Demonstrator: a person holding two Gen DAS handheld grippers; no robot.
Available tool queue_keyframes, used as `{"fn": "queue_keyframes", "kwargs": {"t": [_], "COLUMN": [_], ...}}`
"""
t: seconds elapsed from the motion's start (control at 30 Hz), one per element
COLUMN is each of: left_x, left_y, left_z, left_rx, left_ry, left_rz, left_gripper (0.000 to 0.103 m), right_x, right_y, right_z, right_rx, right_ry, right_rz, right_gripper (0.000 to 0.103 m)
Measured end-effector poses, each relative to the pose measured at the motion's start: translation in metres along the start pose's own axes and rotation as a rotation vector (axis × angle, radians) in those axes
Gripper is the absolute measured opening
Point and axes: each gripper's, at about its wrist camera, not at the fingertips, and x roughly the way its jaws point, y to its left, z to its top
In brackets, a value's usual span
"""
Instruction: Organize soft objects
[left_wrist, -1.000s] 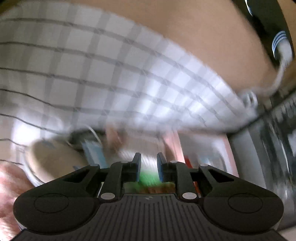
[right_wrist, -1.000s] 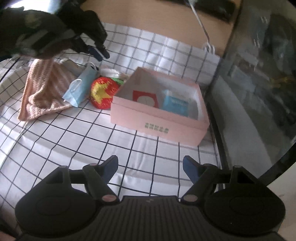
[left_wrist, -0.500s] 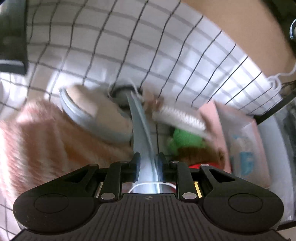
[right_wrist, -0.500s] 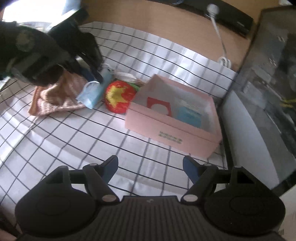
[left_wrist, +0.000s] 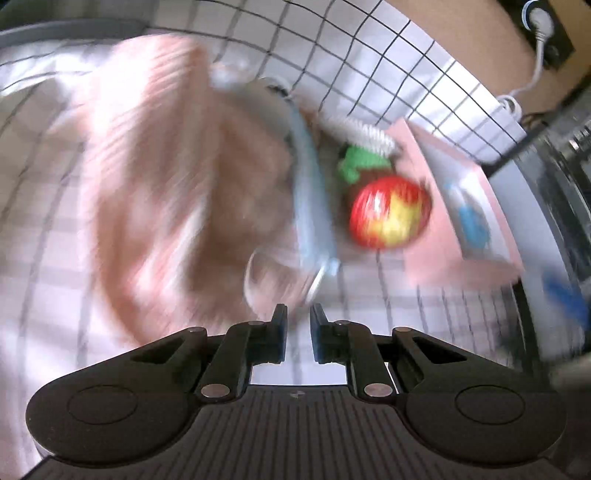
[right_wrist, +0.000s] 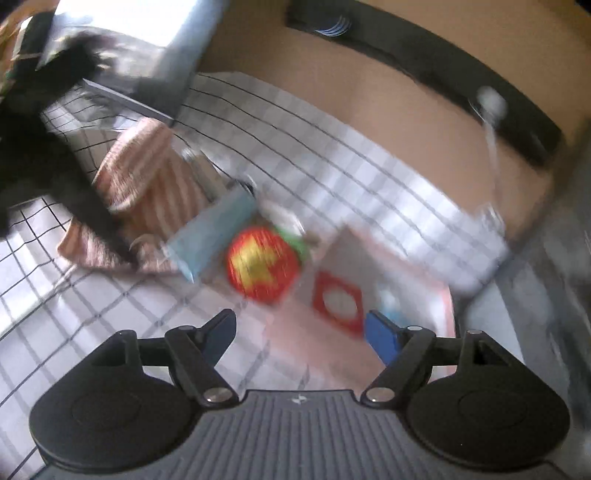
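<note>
Just ahead of my left gripper (left_wrist: 297, 325) lies the loose end of the blue face mask (left_wrist: 312, 206), and that is the change that matters: half a second ago the mask ran straight between these fingers, and now the gap between them is narrow and shows only the checked cloth (left_wrist: 369, 74), so I judge the mask has slipped out or been let go rather than carried off. It rests on the near right edge of the pink knitted towel (left_wrist: 166, 177), with the red and yellow plush ball (left_wrist: 389, 210) just to its right and the pink box (left_wrist: 476, 236) beyond that, at the far right. Everything is blurred, so I cannot tell whether a strap is still caught on a fingertip. My right gripper (right_wrist: 301, 332) hangs wide apart with nothing in it, and has swung in nearer to the box than it was a second ago; the box sits just past its fingers, already holding a red card (right_wrist: 338, 302) and something blue. For the task, the mask has not yet reached the box, and I would expect to need a fresh pinch on it.
</note>
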Motion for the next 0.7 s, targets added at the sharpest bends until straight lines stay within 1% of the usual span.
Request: {"fn": "queue_keyframes", "kwargs": {"t": [0.03,0.1,0.17,0.27,0.4,0.43,0.47,0.5,0.53,0.57,0.7], "left_x": [-0.009,-0.031,-0.049,-0.075,-0.100,-0.104,-0.107,-0.110,-0.113,-0.113,-0.105], "left_y": [0.005,0.017,0.033,0.054,0.073,0.076,0.080,0.083,0.085,0.085,0.074], "left_z": [-0.011,-0.034,-0.052,-0.074,-0.095,-0.098,-0.101,-0.103,-0.106,-0.106,-0.097], "left_rx": [0.002,-0.008,-0.056,-0.132,-0.184,-0.194,-0.203,-0.209,-0.210,-0.207,-0.160], "left_ry": [-0.001,-0.007,-0.017,-0.032,-0.063,-0.068,-0.071,-0.075,-0.077,-0.079,-0.076], "left_rz": [0.002,0.021,0.025,0.009,0.018,0.019,0.018,0.015,0.010,0.003,-0.028], "left_gripper": [0.016,0.016,0.016,0.016,0.016,0.016,0.016,0.016,0.016,0.017,0.018], "right_x": [0.011,0.041,0.072,0.108,0.147,0.151,0.151,0.148,0.143,0.135,0.092], "right_y": [0.002,0.006,0.009,0.019,0.031,0.033,0.034,0.035,0.037,0.039,0.040], "right_z": [0.009,0.027,0.043,0.059,0.069,0.068,0.066,0.063,0.060,0.057,0.041], "right_rx": [-0.023,-0.043,-0.051,-0.089,-0.133,-0.135,-0.132,-0.123,-0.121,-0.124,-0.070], "right_ry": [-0.009,0.007,0.031,0.062,0.140,0.152,0.160,0.170,0.172,0.179,0.211], "right_rz": [0.017,0.060,0.082,0.081,0.079,0.079,0.089,0.108,0.100,0.104,0.210], "right_gripper": [0.077,0.077,0.077,0.077,0.077,0.077,0.073,0.067,0.060,0.060,0.058]}}
